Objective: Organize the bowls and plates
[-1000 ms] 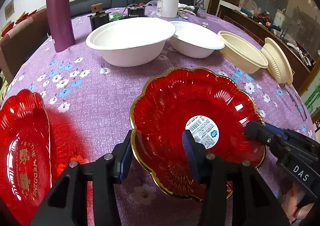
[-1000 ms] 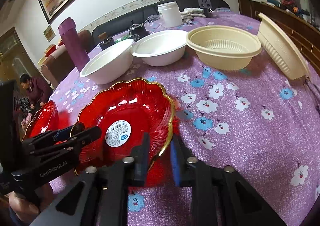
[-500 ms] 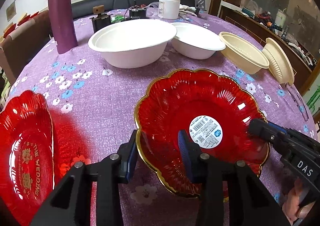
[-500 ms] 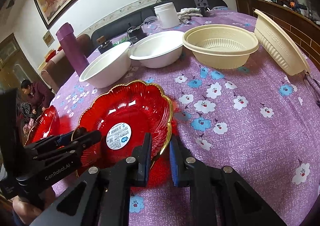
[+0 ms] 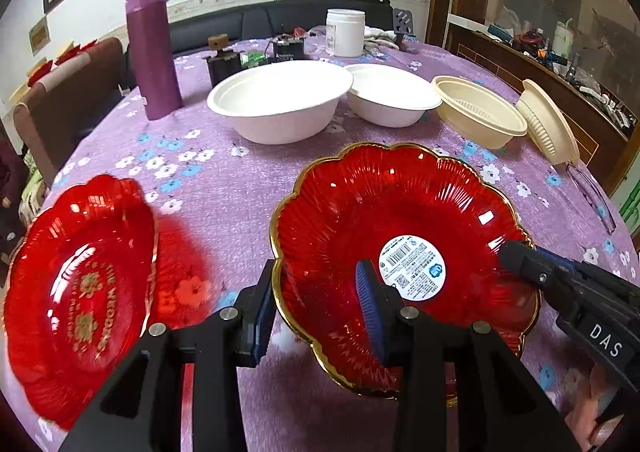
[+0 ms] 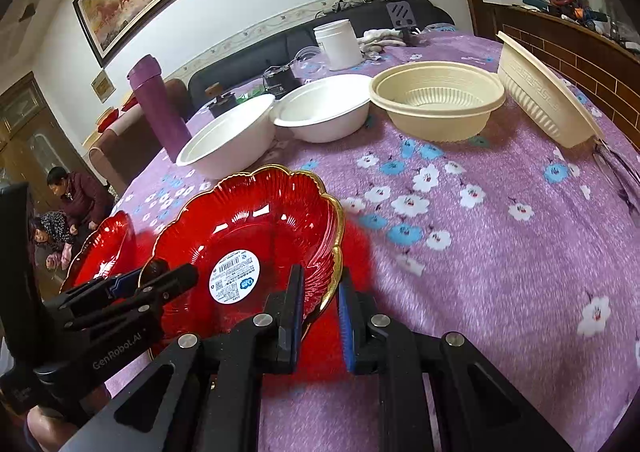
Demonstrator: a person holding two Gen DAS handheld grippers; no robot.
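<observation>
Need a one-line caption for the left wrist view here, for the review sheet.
Both grippers, left and right, hold the gold-rimmed red plate by opposite edges over the purple tablecloth.

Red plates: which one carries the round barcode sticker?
The gold-rimmed red plate that both grippers straddle; the sticker sits at its centre. The other red plate shows gold lettering instead.

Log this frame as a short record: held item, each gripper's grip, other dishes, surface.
held item: red gold-rimmed plate, barcode sticker inside
left gripper: straddling the plate's near-left rim
right gripper: clamped on the plate's right rim
second red plate: left, wedding lettering
white bowls: two, rims overlapping
cream bowls: one upright, one tilted on edge
surface: purple floral tablecloth
</observation>
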